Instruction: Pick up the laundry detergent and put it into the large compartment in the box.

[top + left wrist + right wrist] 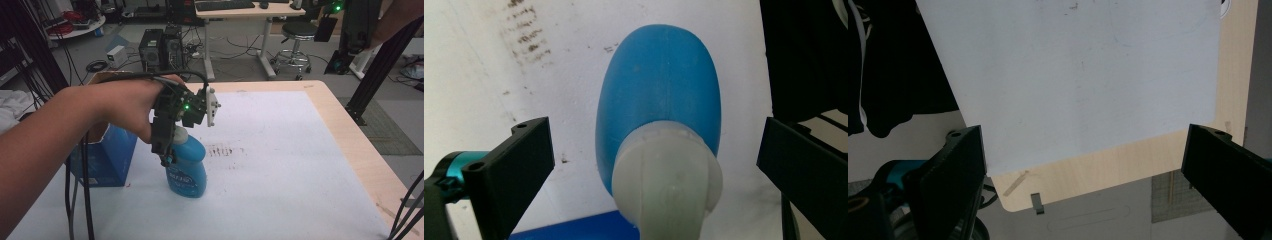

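Black tongs (170, 150) with green light, grey plate, black cables.

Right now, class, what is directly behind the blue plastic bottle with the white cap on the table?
A blue box stands behind the blue plastic bottle, toward the table's left edge. The person's hand and the left gripper cover the box's top, so any contents stay unseen.

Blue bottle (659, 95), white cap (667, 175) uppermost, between wide-apart tongs (651, 165) above white table (484, 75).
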`<state>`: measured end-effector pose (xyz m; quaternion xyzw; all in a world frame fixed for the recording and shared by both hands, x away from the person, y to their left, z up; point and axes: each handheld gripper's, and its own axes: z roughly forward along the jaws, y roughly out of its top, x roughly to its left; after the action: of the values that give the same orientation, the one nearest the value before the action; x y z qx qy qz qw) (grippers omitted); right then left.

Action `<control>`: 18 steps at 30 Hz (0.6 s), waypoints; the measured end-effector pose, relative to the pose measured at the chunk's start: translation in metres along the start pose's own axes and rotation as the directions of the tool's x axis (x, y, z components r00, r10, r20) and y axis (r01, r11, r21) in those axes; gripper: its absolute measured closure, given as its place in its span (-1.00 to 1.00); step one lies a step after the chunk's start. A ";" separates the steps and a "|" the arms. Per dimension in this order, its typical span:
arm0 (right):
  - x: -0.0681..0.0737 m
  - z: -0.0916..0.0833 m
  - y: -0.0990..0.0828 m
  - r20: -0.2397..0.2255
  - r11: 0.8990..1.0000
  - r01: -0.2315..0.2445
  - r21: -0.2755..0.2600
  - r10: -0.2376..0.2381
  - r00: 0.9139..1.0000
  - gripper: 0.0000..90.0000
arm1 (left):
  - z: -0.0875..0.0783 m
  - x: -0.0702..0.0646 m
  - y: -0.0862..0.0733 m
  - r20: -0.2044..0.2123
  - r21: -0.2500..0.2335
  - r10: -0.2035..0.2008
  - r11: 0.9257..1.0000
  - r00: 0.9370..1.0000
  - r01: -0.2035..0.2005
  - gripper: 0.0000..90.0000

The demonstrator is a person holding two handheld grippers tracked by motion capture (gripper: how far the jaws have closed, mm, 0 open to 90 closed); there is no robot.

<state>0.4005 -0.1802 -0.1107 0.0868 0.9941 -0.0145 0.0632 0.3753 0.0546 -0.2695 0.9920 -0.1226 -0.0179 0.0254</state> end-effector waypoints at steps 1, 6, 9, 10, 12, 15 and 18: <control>0.000 0.001 0.000 0.000 1.000 -0.004 0.002 0.004 1.000 -0.93 | 0.003 0.000 0.002 0.006 0.014 0.006 1.000 1.000 -0.006 -0.96; 0.000 0.002 0.000 -0.004 1.000 -0.005 0.001 0.005 1.000 -0.93 | 0.008 0.000 0.006 0.003 0.022 0.021 1.000 1.000 -0.021 -0.96; 0.000 0.003 0.000 -0.003 1.000 0.001 0.000 -0.001 1.000 -0.93 | 0.011 0.000 0.009 -0.009 0.053 0.033 0.998 0.999 -0.032 -0.96; 0.000 0.003 0.000 -0.003 1.000 0.001 -0.001 -0.001 1.000 -0.93 | 0.011 0.000 0.009 -0.009 0.053 0.033 0.998 0.999 -0.032 -0.96; 0.000 0.003 -0.001 -0.002 1.000 -0.001 0.000 0.001 1.000 -0.93 | 0.014 0.000 0.009 -0.013 0.067 0.029 0.997 0.999 -0.028 -0.96; 0.000 0.003 -0.001 -0.004 1.000 -0.004 -0.002 0.004 1.000 -0.93 | 0.015 0.000 0.009 -0.014 0.070 0.031 0.997 0.999 -0.029 -0.96; -0.001 0.004 -0.001 -0.006 1.000 0.000 -0.004 0.000 1.000 -0.93 | 0.017 0.000 0.009 -0.013 0.069 0.033 0.997 0.999 -0.032 -0.96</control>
<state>0.4017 -0.1818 -0.1147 0.0869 0.9943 -0.0124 0.0602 0.3727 0.0451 -0.2855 0.9903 -0.1388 -0.0061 -0.0075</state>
